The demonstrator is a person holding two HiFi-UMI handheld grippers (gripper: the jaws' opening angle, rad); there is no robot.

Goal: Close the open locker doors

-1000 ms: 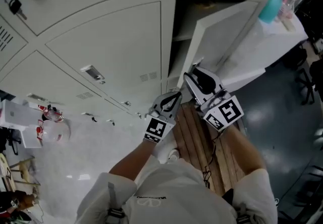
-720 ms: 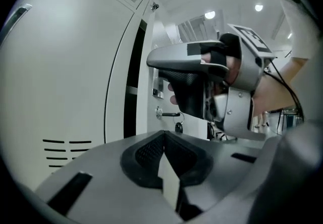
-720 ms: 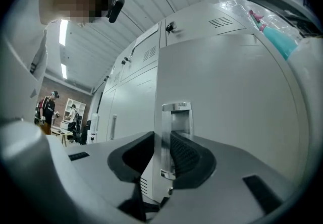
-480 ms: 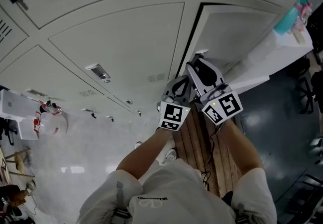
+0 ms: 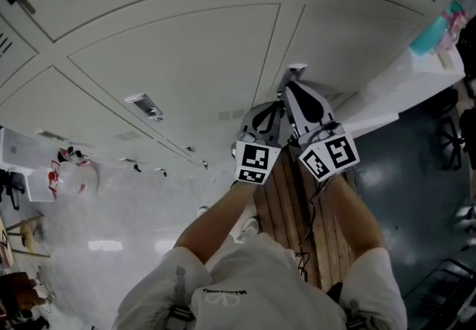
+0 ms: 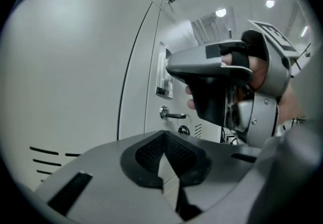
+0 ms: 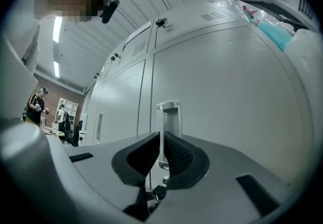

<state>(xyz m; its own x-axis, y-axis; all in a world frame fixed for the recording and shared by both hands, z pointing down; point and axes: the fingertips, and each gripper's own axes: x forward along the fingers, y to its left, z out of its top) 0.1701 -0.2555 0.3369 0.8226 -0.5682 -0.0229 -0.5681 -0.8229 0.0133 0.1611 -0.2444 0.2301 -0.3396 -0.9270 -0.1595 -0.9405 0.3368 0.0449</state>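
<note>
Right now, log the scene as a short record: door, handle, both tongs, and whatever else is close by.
door: looks flush with its neighbours, no gap showing
handle: metal, on the door, straight ahead of the right tongs
right tongs: closing, down to a narrow slit; nothing gripped, handle shows through the slit
left tongs: shut, empty, beside the right tongs
key: hangs below the handle
bench: wooden, under the arms
</note>
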